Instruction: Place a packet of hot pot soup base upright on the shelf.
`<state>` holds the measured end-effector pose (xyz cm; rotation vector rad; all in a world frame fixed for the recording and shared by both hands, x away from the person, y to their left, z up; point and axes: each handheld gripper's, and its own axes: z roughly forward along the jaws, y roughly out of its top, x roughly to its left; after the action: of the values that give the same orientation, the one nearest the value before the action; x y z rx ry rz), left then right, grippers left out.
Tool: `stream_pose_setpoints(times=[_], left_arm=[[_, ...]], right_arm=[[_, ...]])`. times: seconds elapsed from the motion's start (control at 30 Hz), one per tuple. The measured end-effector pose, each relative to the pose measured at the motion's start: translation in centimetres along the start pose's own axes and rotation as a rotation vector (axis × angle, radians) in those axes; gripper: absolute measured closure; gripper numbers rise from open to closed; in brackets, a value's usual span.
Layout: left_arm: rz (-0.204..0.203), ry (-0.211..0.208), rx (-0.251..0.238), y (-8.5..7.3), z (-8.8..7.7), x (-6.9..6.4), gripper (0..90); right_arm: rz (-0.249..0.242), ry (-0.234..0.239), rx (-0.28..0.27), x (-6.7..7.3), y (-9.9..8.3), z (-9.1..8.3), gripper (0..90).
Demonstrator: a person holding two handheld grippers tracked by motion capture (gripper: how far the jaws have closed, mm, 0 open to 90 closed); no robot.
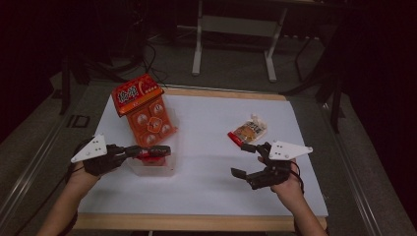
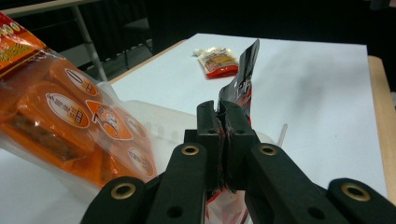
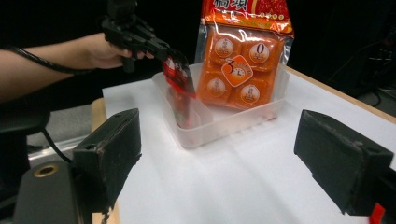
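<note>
While the person's left hand (image 1: 91,164) rests low at the near left of the white table (image 1: 211,147), the left gripper (image 1: 160,151) is clamped on a small red and black packet (image 3: 180,81), its jaws pressed together on the packet's upper edge. From the left gripper view the foil sticks up past the black pads (image 2: 208,128), creased and dark, with red print below the pinch. The packet hangs down into a clear plastic tub (image 3: 224,123), its lower end inside the near corner of the tub; whether it touches the floor of the tub I cannot tell.

Leaning in the far part of the same tub is a large orange bag of wrapped snacks (image 1: 145,110), tilted back with its printed header well above the rim. It stands just beside the hanging packet, apart from it.

Over on the right, the right gripper (image 1: 246,161) sits with its jaws spread wide and nothing between them, the person's right hand (image 1: 287,184) behind it near the table's front edge. Just beyond that gripper a small orange and white sachet (image 1: 248,132) lies flat on the white surface, well apart from the tub.
</note>
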<state>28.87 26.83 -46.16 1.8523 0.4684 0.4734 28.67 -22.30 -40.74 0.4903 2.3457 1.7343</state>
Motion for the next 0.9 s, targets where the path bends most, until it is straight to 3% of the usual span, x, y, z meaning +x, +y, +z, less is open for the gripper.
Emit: stream_pose_setpoints(times=[0.13,0.27,0.43,0.57,0.63,0.73,0.8,0.9], left_arm=[[-0.001,-0.002,-0.004,-0.3,0.0,0.1,87.4],[0.003,-0.003,-0.002,-0.2,-0.1,0.1,86.9],[-0.015,0.015,0.013,0.1,-0.1,0.1,83.9],[0.001,0.031,0.002,0.2,-0.2,0.0,80.5],[-0.031,0.046,-0.02,0.5,-0.4,0.0,66.5],[-0.058,0.098,-0.03,1.1,-0.7,0.0,52.7],[-0.104,0.128,-0.04,1.5,-0.8,-0.1,32.7],[-0.132,0.142,-0.045,2.0,-0.9,-0.2,13.2]], right_arm=[[0.005,0.005,-0.007,-0.1,0.0,-0.2,14.7],[-0.033,-0.017,-0.013,0.1,0.1,-0.3,14.7],[-0.02,-0.003,-0.001,0.3,0.3,-0.3,14.1],[-0.015,-0.01,0.0,0.3,0.3,-0.3,13.5],[-0.024,-0.019,0.001,0.3,0.3,-0.4,13.3],[-0.03,-0.027,-0.002,0.2,0.3,-0.5,13.2],[-0.039,-0.039,-0.008,0.1,0.3,-0.6,13.2],[-0.016,-0.047,-0.008,-0.1,0.4,-0.8,12.1]])
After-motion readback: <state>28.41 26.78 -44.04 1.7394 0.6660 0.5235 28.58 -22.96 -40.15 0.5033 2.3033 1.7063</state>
